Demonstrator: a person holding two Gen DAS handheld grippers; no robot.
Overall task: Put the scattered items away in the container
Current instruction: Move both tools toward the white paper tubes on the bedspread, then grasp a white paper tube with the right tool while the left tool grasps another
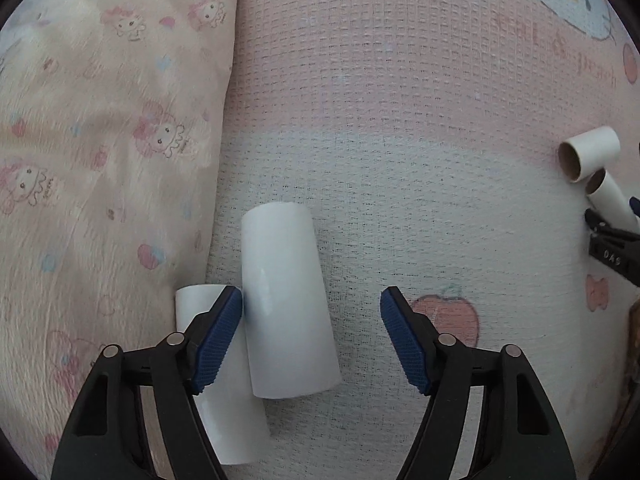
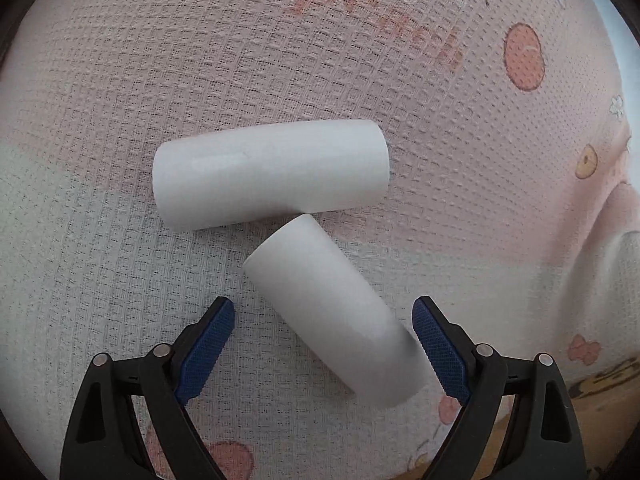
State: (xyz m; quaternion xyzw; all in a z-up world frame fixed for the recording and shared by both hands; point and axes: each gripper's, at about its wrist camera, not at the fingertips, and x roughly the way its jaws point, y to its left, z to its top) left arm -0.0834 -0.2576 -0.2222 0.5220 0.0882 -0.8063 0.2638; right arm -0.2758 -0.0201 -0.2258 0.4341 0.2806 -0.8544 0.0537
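Four white tubes (image 1: 286,304) seemingly lie on bedding, both grippers' jaws released

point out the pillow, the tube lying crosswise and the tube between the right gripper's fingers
pillow (image 1: 100,152), left wrist view, middle of its printed cover
crosswise tube (image 2: 272,172), right wrist view, middle of its side
tube between the fingers (image 2: 336,312), right wrist view, middle of its side
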